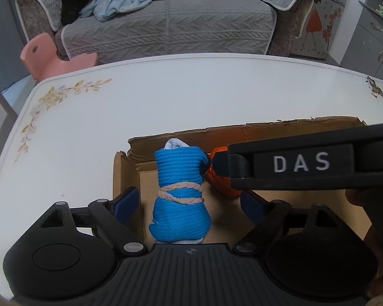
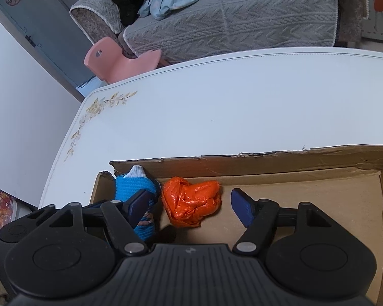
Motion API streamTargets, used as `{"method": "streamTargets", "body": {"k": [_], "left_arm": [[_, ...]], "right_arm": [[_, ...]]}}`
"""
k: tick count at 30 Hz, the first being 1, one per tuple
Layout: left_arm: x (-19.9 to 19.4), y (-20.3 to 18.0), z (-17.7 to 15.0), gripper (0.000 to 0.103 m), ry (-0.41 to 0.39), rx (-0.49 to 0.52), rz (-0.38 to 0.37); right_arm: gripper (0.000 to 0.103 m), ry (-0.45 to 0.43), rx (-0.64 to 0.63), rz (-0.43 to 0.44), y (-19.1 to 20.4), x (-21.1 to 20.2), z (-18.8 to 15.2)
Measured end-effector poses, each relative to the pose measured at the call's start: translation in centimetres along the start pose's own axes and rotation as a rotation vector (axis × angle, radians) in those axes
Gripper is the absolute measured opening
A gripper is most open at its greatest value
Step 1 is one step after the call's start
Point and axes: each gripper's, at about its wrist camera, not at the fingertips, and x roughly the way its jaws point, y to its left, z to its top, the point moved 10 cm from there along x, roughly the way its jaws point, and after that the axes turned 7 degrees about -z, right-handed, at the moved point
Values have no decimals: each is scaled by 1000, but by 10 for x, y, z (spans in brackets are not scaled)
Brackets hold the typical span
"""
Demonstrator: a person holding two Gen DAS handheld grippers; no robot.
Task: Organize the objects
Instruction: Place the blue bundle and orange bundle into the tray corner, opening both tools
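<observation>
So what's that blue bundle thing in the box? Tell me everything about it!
The blue bundle looks like rolled ribbed knit fabric, bright blue, with white cloth poking out at its far end. A twisted pink-and-tan band is wrapped around its middle. It lies in the cardboard box, near the left corner, beside the orange crumpled bag. The pads on either side aren't pressing it.

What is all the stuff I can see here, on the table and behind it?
Box: one, brown cardboard, torn rim, on the table.
Blue bundle: one, tied with a braided band, in the box's left end.
Orange bag: one, crumpled, in the box beside the bundle.
Table: one, white, floral corner print.
Sofa: one, grey cover, behind the table.
Clothes: a pile, black, light blue, pink, on the sofa.
Chair: one, pink, beside the sofa.
Left gripper: black, blue pads, open around the bundle.
Right gripper: same, open around the bag.
</observation>
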Motion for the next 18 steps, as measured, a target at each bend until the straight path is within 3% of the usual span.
{"method": "streamTargets", "body": {"k": [2,7,11,18], "left_arm": [[-1,0,-2,94,14,-4,-4],[-7,-5,-6,99,42,9,-14],[-10,-10,-12,102,85,34,-43],[-8,-14,-22,102,123,94,-71]], "right_arm": [[79,7,-4,-7,-1,-1,-1],[81,27,-24,-29,-1,-5,-3],[93,70,-114,-77,1,-8,-9],[95,137,-252,-94,-3,-11,-21]]}}
